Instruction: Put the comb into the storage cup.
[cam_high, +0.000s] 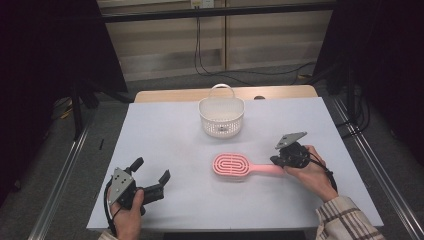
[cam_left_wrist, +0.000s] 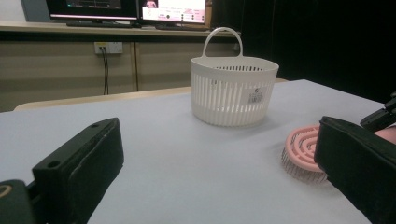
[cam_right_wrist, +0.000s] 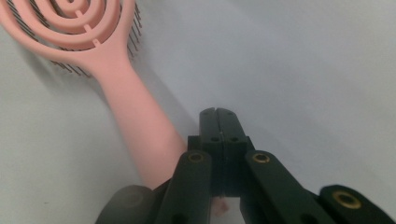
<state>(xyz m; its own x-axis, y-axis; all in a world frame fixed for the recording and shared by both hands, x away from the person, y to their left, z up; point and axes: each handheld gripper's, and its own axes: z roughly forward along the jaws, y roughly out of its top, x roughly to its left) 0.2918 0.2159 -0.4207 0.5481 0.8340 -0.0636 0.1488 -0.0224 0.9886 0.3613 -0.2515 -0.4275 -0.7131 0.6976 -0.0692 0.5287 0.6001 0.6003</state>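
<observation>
A pink vented hairbrush (cam_high: 232, 165) lies flat on the white table sheet (cam_high: 165, 130), its handle pointing right. My right gripper (cam_high: 276, 159) rests at the end of that handle. In the right gripper view its jaws (cam_right_wrist: 217, 113) are pressed together with nothing between the tips, and the brush handle (cam_right_wrist: 140, 126) runs along their left side and under the gripper body. My left gripper (cam_high: 151, 169) stands open near the front left, empty. The left gripper view (cam_left_wrist: 217, 140) looks between the jaws at the white slotted basket (cam_left_wrist: 233, 88) and the brush head (cam_left_wrist: 301, 149).
The white basket (cam_high: 221, 116) with a loop handle stands upright at the back middle of the table, behind the brush. Cables hang against the wall beyond the far edge. Metal rails run along both sides of the table.
</observation>
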